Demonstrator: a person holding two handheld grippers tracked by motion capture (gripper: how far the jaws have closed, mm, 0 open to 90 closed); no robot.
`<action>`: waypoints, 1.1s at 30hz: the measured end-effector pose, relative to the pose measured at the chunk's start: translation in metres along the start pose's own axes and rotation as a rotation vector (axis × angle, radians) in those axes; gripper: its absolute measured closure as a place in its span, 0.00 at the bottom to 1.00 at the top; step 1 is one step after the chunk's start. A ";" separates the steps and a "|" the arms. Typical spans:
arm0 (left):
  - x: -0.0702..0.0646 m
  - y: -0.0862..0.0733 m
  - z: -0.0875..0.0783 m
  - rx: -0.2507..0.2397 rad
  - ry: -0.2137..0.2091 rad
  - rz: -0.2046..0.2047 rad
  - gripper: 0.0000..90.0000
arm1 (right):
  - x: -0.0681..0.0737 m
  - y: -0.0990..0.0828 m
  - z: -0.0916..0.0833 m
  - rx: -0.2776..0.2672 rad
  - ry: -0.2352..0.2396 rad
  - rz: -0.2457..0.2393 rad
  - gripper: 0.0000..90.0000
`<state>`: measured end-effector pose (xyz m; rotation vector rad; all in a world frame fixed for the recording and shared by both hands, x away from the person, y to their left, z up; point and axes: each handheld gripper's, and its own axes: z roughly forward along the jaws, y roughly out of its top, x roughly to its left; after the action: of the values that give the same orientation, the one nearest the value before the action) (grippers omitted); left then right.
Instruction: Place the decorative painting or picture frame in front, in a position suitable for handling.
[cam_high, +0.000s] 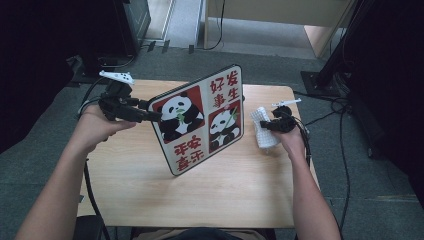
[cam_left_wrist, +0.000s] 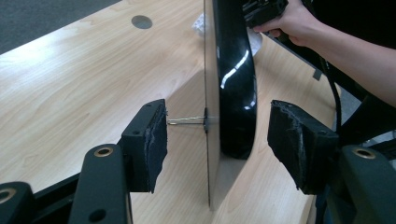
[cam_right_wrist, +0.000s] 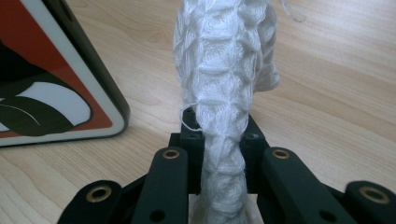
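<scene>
A board (cam_high: 200, 120) with two pandas on red panels, Chinese characters and a black rim stands tilted on its lower edge on the wooden table (cam_high: 150, 190). My left gripper (cam_high: 152, 116) is at the board's left edge. In the left gripper view the board's rim (cam_left_wrist: 233, 84) runs between the jaws, and the pads (cam_left_wrist: 156, 144) stand apart from it on both sides, so the left gripper (cam_left_wrist: 217, 135) is open. My right gripper (cam_high: 267, 125) is shut on a white knitted cloth (cam_high: 264, 135) just right of the board. The cloth (cam_right_wrist: 219, 60) hangs bunched between its jaws (cam_right_wrist: 217, 140), beside the board's corner (cam_right_wrist: 56, 84).
A round cable hole (cam_left_wrist: 141, 21) sits in the tabletop beyond the board. Cables (cam_high: 345, 150) trail over the grey floor to the right, and black stands (cam_high: 320, 75) rise past the table's far corners. Bare wood lies in front of the board.
</scene>
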<state>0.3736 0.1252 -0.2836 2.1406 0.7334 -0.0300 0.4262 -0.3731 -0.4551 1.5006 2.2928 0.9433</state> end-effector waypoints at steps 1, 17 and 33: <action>0.000 -0.002 0.001 0.000 -0.001 -0.003 0.42 | 0.002 0.001 -0.001 -0.004 0.009 0.005 0.87; -0.002 -0.028 0.012 -0.031 -0.001 -0.024 0.63 | 0.021 0.016 -0.026 -0.032 0.092 0.012 0.87; 0.003 -0.048 0.035 -0.049 -0.054 -0.048 0.63 | 0.034 0.022 -0.040 -0.040 0.112 -0.056 0.86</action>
<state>0.3592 0.1236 -0.3414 2.0677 0.7468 -0.0938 0.4063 -0.3527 -0.4054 1.3935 2.3646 1.0770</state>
